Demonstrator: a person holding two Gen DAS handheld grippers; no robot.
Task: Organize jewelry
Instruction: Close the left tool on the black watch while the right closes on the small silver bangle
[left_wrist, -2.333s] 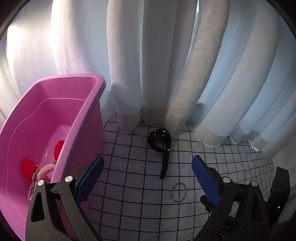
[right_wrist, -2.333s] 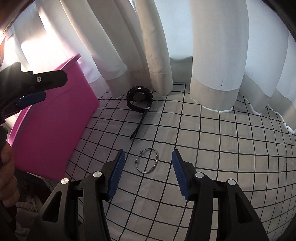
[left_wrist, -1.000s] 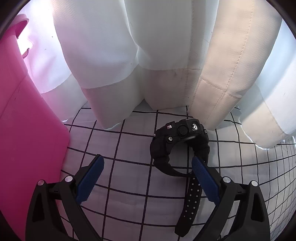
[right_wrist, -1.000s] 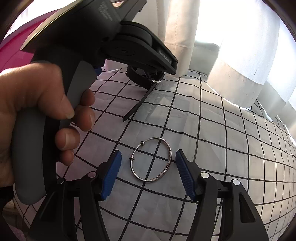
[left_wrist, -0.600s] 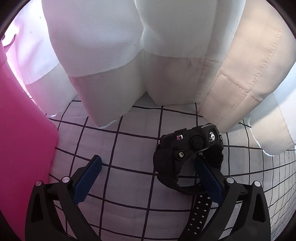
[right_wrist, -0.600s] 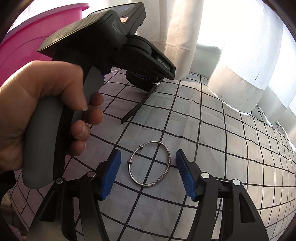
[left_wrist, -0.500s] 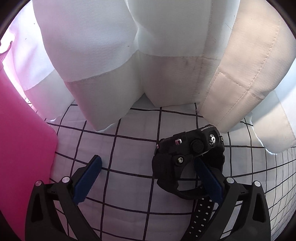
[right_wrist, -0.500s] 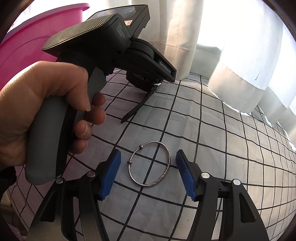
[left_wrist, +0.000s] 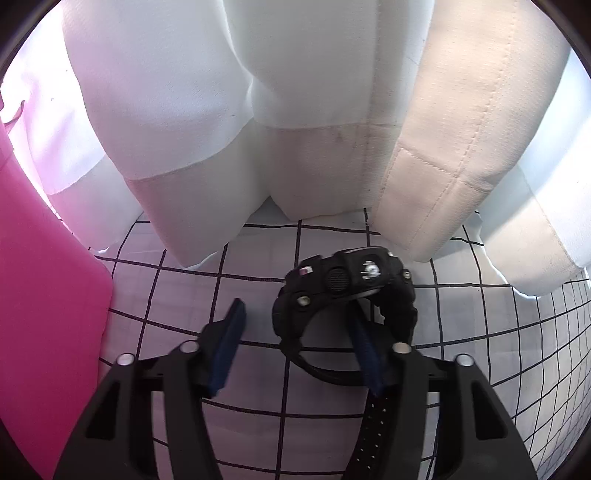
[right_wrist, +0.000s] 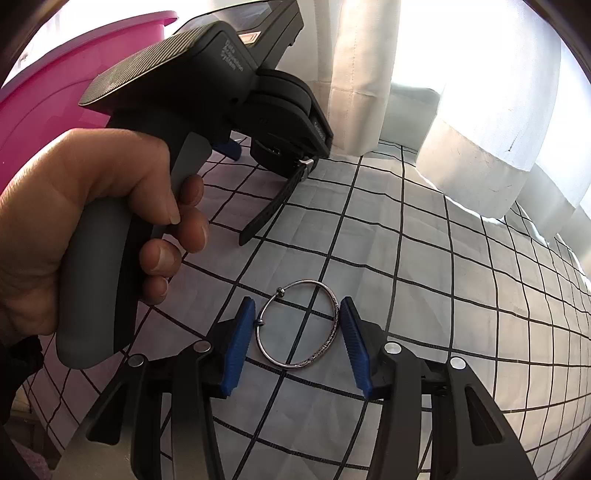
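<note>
Watch (left_wrist: 345, 295) is sitting on the checked cloth (left_wrist: 184, 288) at five o'clock from the curtain (left_wrist: 295, 110), left gripper (left_wrist: 299, 343) narrowing around it, possibly touching. Right gripper (right_wrist: 297, 332) is bracketing the bangle (right_wrist: 298, 328).

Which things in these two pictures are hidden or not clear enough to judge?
- Left wrist view: the black watch shows only its side; its dial is turned away.
- Left wrist view: the left gripper has one blurred finger.
- Right wrist view: the watch body is hidden behind the left gripper.
- Both views: the pink bin interior is out of sight.
</note>
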